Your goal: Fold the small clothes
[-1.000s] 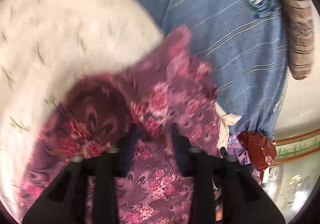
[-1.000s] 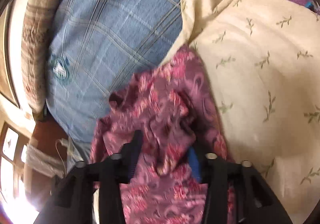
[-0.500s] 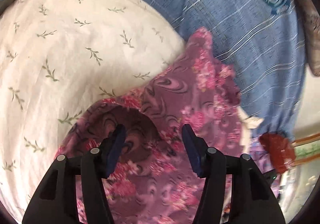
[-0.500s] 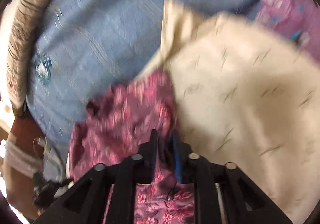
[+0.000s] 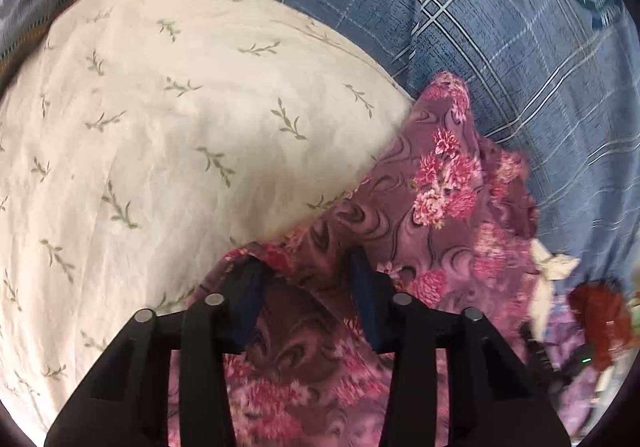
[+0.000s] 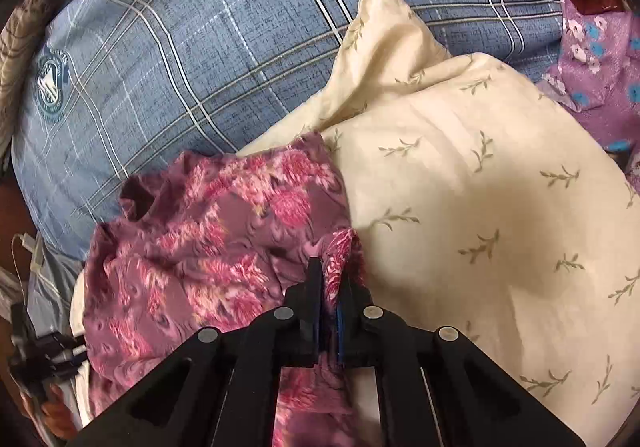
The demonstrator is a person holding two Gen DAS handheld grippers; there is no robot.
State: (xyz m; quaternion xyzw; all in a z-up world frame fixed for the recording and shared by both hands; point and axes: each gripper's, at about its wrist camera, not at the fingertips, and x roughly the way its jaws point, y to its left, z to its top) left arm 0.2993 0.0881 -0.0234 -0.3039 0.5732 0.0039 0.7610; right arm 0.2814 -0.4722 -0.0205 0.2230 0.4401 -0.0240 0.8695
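While my right gripper (image 6: 330, 287) pinches hem of crumpled purple garment with pink flowers (image 6: 224, 223), my left gripper (image 5: 306, 279) stands spread, cloth draped between fingers. Garment lies on cream leaf-print pillow (image 5: 180, 151), its far edge over blue plaid bedsheet (image 6: 192, 59); bare sheet beyond.

I am looking at a mauve garment (image 5: 432, 207) printed with pink flower clusters and dark swirls. Beneath it a cream cloth (image 5: 180, 135) is showing small olive-green sprigs. The bedsheet (image 6: 208, 31) is showing denim blue, crossed by white and dark plaid lines, with a teal-and-white round crest (image 6: 51, 81). At the far right I am seeing lilac fabric (image 6: 596, 59) with white and blue flowers. Both grippers are showing black with blue pads.
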